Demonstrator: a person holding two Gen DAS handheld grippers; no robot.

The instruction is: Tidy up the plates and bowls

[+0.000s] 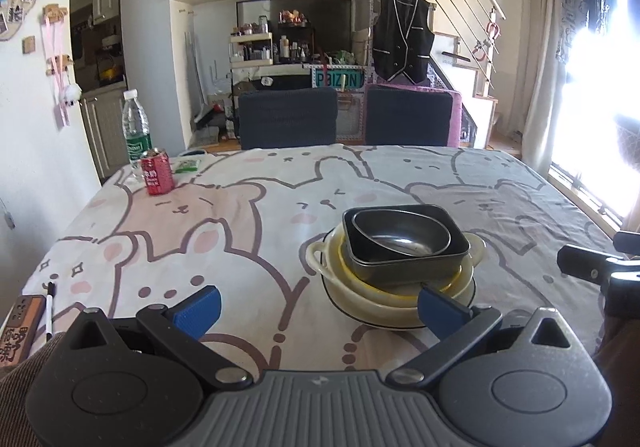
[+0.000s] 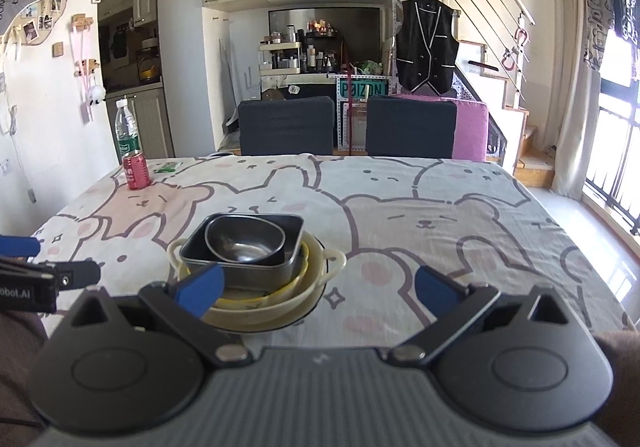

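Observation:
A stack of dishes stands on the table. At the bottom is a cream plate with a dark rim (image 1: 372,313) (image 2: 296,311). On it sits a cream two-handled bowl (image 1: 320,253) (image 2: 334,261) with a yellow dish inside. Above those is a dark square pan (image 1: 452,251) (image 2: 200,245) holding a steel bowl (image 1: 400,233) (image 2: 244,239). My left gripper (image 1: 320,307) is open and empty, just left of the stack. My right gripper (image 2: 320,287) is open and empty, just right of the stack. The right gripper's tip also shows in the left wrist view (image 1: 588,265).
The table wears a bunny-print cloth (image 1: 240,207) (image 2: 440,207). A red can (image 1: 157,172) (image 2: 137,170) and a water bottle (image 1: 135,127) (image 2: 128,131) stand far left. A phone and pen (image 1: 49,307) lie near left. Two dark chairs (image 1: 288,118) (image 2: 412,127) stand behind.

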